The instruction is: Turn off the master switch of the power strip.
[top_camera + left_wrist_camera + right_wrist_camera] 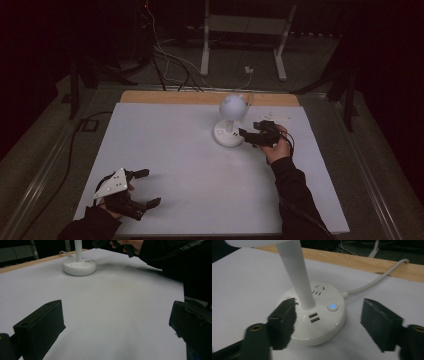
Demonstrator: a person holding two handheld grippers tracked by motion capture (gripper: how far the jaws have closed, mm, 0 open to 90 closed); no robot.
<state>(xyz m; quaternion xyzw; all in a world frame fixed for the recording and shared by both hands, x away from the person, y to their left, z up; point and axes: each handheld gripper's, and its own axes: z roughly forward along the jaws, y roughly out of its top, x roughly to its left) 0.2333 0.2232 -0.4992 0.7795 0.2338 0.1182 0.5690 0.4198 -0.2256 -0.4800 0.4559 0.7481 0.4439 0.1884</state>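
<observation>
The lamp [231,120] stands toward the far side of the counter [190,165], its round base [314,317] flat on the white sheet. The right tool [332,322] hovers at the base with its jaws spread, one over the near rim and the other off to the side, and it pinches nothing. The button [332,307] glows blue and lies between the jaws, untouched. I judge the work to be at the approach: the tool has reached the lamp, but any press or grasp is left to do. The left tool [131,192] rests near the front corner, jaws spread, well apart from the lamp.

The right gripper view shows the button, the USB ports [314,317], the sockets and the cord [372,281], which are too small to make out from above. The high view shows the lamp's head [233,105] and where both tools lie on the counter.
</observation>
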